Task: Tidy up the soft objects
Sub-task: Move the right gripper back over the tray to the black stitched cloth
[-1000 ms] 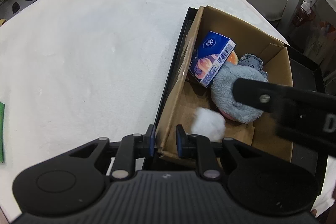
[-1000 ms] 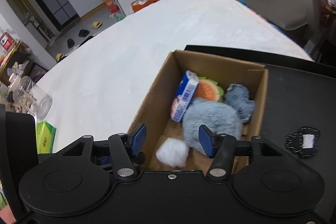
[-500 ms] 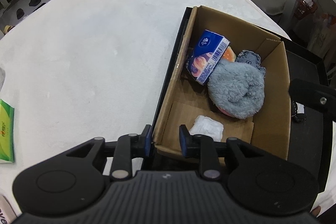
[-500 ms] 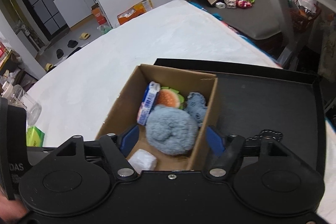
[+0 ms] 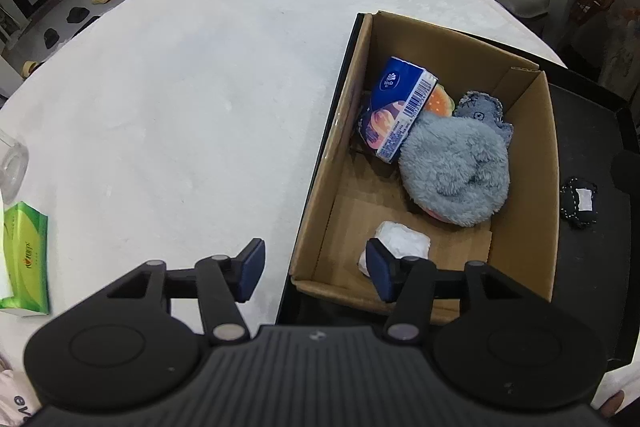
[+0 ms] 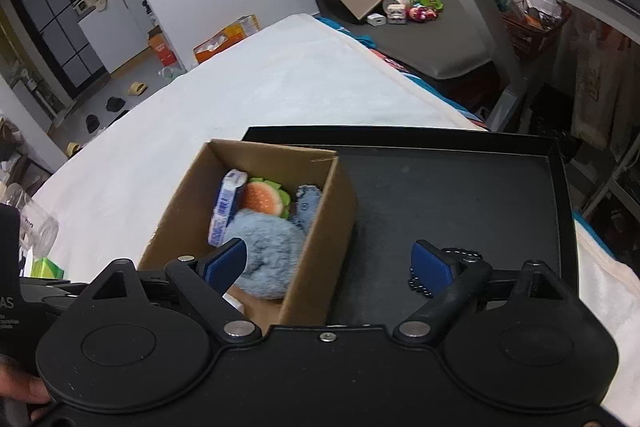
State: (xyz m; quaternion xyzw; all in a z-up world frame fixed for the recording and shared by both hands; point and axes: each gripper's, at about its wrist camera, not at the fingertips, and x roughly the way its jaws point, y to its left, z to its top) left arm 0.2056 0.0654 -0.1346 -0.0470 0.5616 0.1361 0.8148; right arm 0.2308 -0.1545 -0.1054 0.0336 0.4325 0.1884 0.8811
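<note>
A cardboard box (image 5: 524,195) stands in a black tray (image 6: 460,195) on the white table. Inside lie a blue tissue pack (image 5: 396,107), a burger plush (image 6: 264,197), a grey fluffy plush (image 5: 456,171), a small denim piece (image 5: 482,109) and a white soft wad (image 5: 400,245). A small black pouch (image 5: 580,201) lies on the tray right of the box. My left gripper (image 5: 316,269) is open and empty, its jaws straddling the box's near left wall. My right gripper (image 6: 330,263) is open and empty above the box's right wall.
A green tissue box (image 5: 24,255) and a clear glass jar (image 5: 12,163) sit at the table's left edge. The white table (image 5: 200,87) stretches left of the tray. Beyond the table are a desk, shelves and floor clutter.
My left gripper opened, letting go of the box's near wall, and pulled back. My right gripper rose, opened wider and shifted right. The white wad now lies flat in the box.
</note>
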